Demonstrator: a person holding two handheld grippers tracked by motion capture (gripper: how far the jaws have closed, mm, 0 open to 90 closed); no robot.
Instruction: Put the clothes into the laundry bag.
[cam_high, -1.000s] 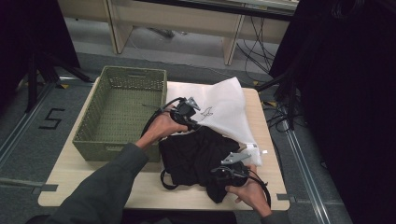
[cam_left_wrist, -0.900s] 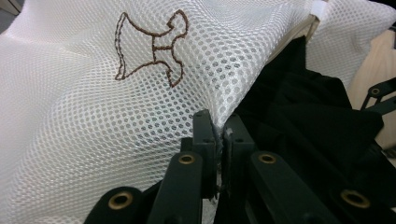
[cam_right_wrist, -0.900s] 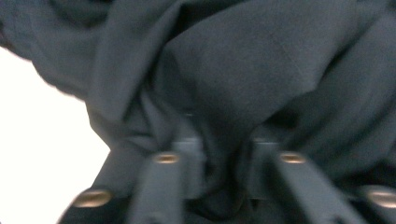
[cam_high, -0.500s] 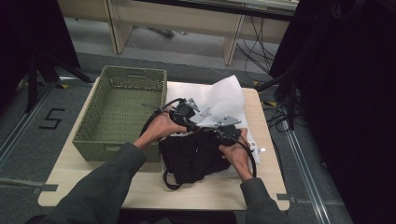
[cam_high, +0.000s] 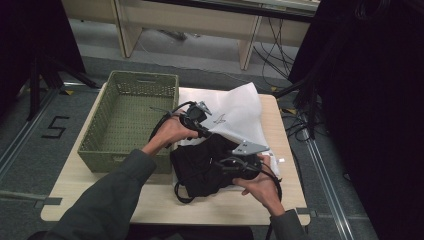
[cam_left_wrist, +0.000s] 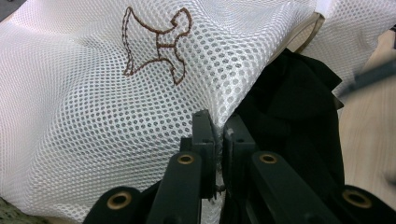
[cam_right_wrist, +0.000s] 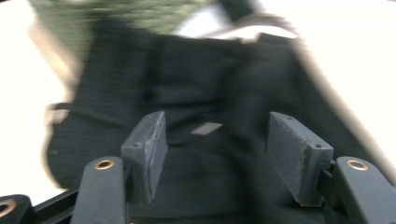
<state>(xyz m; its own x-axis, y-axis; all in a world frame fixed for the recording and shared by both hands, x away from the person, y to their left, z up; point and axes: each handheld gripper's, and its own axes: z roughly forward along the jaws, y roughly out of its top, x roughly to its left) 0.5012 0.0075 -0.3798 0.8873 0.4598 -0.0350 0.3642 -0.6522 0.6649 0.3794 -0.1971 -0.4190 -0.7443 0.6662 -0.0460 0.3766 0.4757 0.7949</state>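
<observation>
A white mesh bag (cam_high: 240, 117) with a brown stitched emblem (cam_left_wrist: 156, 44) lies at the back right of the table. My left gripper (cam_high: 204, 131) is shut on the bag's edge (cam_left_wrist: 215, 126) and holds it lifted. A black garment (cam_high: 202, 167) lies partly under that raised edge and spreads toward the table's front. It is also dark beside the left jaws (cam_left_wrist: 289, 107). My right gripper (cam_high: 222, 164) hovers over the garment's near side. Its jaws have just been opening and stand apart (cam_right_wrist: 217, 140), with the black cloth (cam_right_wrist: 210, 88) beyond them and nothing pinched.
A green woven basket (cam_high: 95, 147) stands on the left half of the wooden table (cam_high: 100, 200). Black cables trail from both grippers across the garment. Table legs and loose cables sit on the floor behind the table.
The right hand went from the table's front right up toward the bag's mouth, then drew back over the garment. Its jaws are wider now. The left gripper stayed put, holding the bag edge.
</observation>
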